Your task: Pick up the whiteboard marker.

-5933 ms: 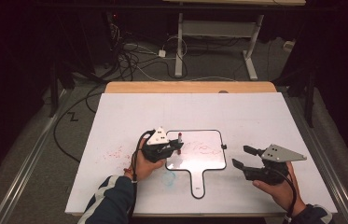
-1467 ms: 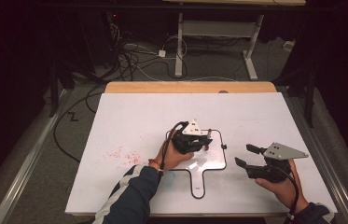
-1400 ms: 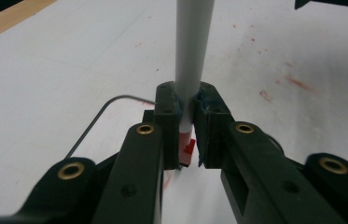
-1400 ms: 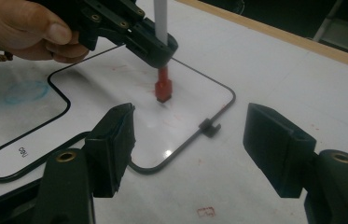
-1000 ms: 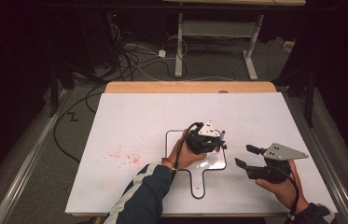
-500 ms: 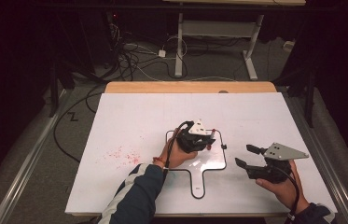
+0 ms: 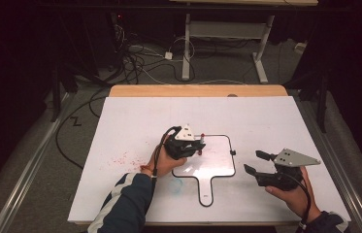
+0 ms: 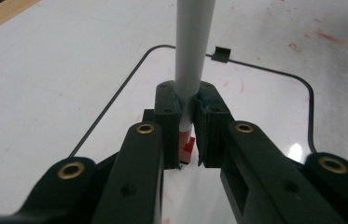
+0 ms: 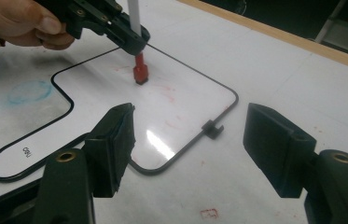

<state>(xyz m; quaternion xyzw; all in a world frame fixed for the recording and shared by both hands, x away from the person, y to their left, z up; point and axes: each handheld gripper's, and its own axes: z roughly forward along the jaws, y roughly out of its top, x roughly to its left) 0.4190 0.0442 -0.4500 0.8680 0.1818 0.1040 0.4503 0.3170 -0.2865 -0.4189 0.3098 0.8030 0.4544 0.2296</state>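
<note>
Two grippers over a red-smeared white table (image 7: 135, 126): left (image 8: 186, 126) jaws clench a marker (image 8: 191, 51), right (image 9: 190, 140) jaws released.

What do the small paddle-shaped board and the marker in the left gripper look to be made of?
Small board: seemingly glossy white dry-erase surface, since it mirrors a light; thin black rim, plastic or rubber.
Marker: smooth white barrel, likely plastic, with a red end resting on the board. The left gripper is shut on it.
</note>
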